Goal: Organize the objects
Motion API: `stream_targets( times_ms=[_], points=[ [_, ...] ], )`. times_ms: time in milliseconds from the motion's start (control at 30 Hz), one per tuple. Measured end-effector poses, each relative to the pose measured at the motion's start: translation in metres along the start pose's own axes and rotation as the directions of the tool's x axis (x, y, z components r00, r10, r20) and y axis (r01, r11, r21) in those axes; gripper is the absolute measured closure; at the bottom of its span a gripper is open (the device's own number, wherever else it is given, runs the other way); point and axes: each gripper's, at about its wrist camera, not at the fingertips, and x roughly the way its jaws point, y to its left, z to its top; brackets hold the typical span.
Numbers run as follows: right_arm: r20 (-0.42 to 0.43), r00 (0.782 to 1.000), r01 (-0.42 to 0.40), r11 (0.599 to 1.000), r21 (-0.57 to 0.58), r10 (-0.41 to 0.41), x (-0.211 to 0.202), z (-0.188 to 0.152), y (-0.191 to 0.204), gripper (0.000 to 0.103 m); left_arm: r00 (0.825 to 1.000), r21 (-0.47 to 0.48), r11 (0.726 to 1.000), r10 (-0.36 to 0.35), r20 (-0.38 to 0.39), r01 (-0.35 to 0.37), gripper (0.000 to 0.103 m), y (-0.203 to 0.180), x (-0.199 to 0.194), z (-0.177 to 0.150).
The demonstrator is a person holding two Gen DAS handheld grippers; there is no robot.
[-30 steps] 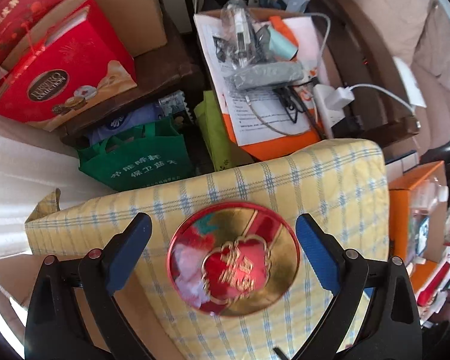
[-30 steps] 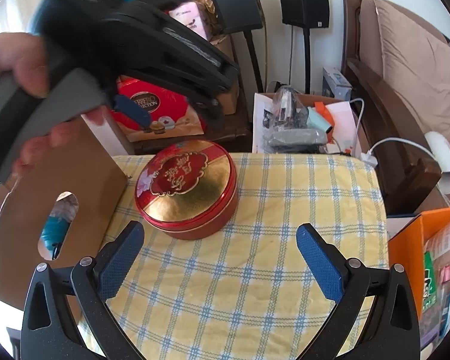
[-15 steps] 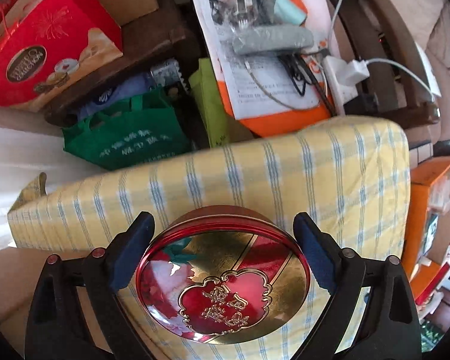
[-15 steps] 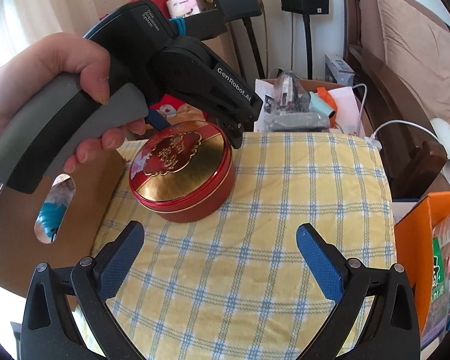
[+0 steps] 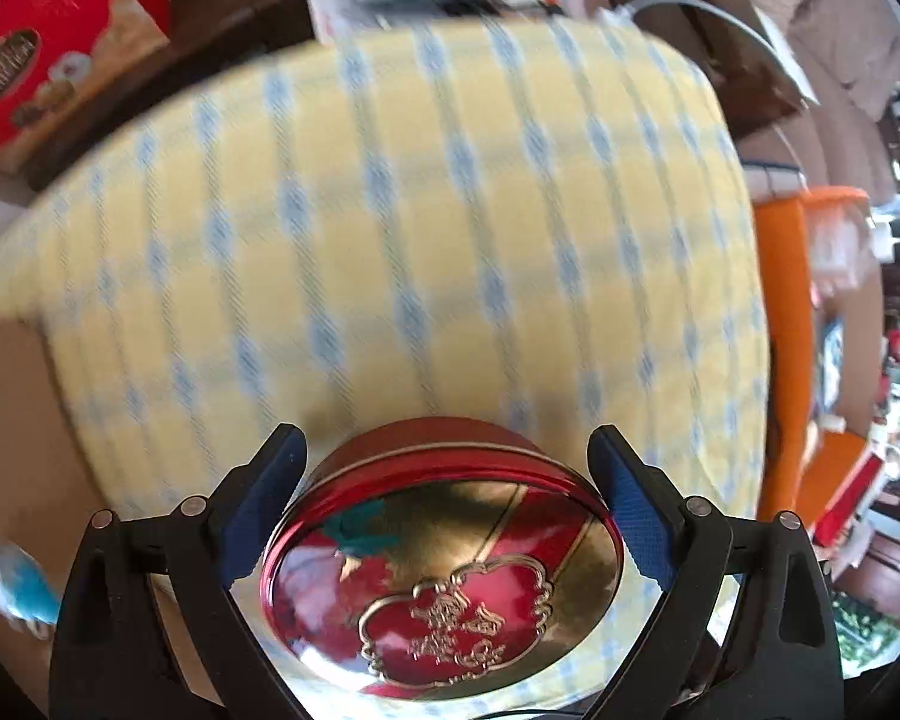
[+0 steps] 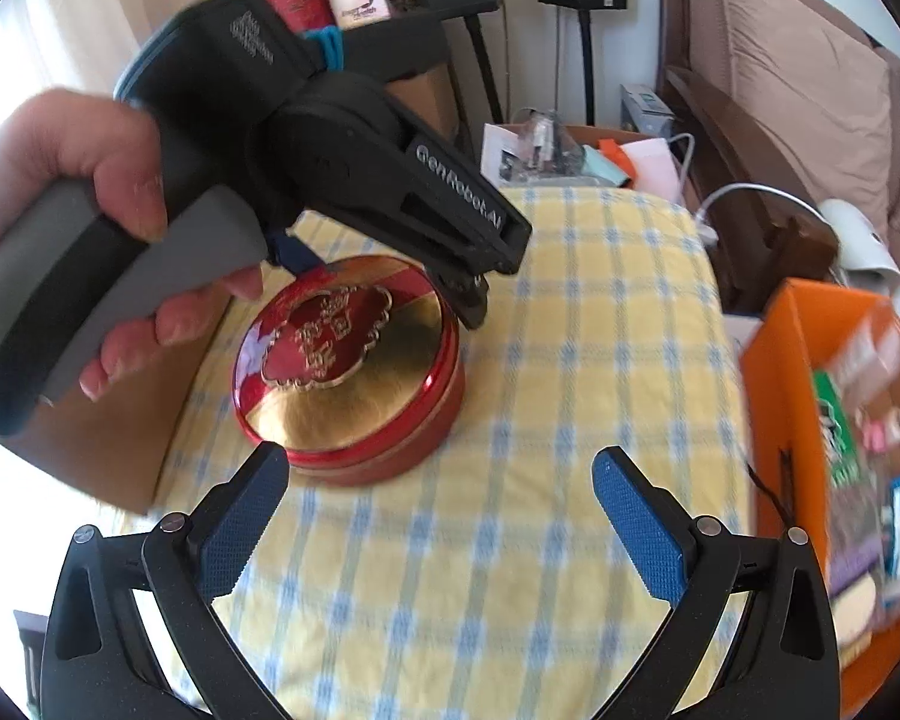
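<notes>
**Barely begun: the tin is bracketed but not yet gripped**

So far nothing looks sorted. The round red-and-gold tin (image 6: 354, 375) sits upright on the yellow checked cushion (image 6: 600, 360), toward its left edge, next to a brown cardboard box (image 6: 120, 450) that stands against that side. The left gripper (image 5: 447, 492) has its blue pads on either side of the tin's lid; from its own camera the fingers (image 5: 264, 504) look spread about as wide as the tin, and I cannot tell whether they already press on the rim. The right wrist view shows a hand (image 6: 90, 228) holding that gripper's handle, with the tool angled down over the tin's far rim.

The right gripper (image 6: 438, 516) hangs above the cushion's near edge with its fingers wide apart and nothing between them.

An orange box (image 6: 786, 408) of small items stands off the cushion's right edge. My guess is that the tin still has to be clamped, lifted and carried to one of the boxes, so nearly all the work remains.
</notes>
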Motion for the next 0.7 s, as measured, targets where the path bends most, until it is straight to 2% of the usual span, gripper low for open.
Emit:
stream_targets(
  times_ms=[100, 233, 367, 500, 700],
  points=[
    [-0.006, 1.000, 0.012, 1.000, -0.010, -0.012, -0.014, -0.016, 0.002, 0.001, 1.000, 0.023, 1.000, -0.001, 0.005, 0.001, 0.008, -0.012, 0.004, -0.017],
    [-0.013, 1.000, 0.018, 1.000, -0.017, -0.018, -0.031, -0.039, 0.003, 0.001, 0.997, 0.028, 0.997, -0.073, -0.012, 0.074, 0.008, -0.020, 0.006, -0.038],
    [0.001, 1.000, 0.010, 1.000, -0.015, -0.010, -0.044, -0.055, 0.005, 0.001, 0.991, 0.042, 0.991, -0.130, 0.025, 0.128, 0.008, -0.023, 0.004, -0.062],
    [0.015, 1.000, 0.005, 1.000, -0.031, -0.004, -0.054, -0.070, 0.011, 0.001, 0.969, 0.043, 0.970, -0.243, 0.050, 0.241, 0.008, -0.015, 0.004, -0.085],
    [0.021, 1.000, -0.021, 0.999, -0.038, 0.022, -0.065, -0.091, 0.015, 0.001, 0.919, 0.049, 0.923, -0.384, 0.085, 0.382, 0.008, 0.007, 0.003, -0.110]
  ],
)
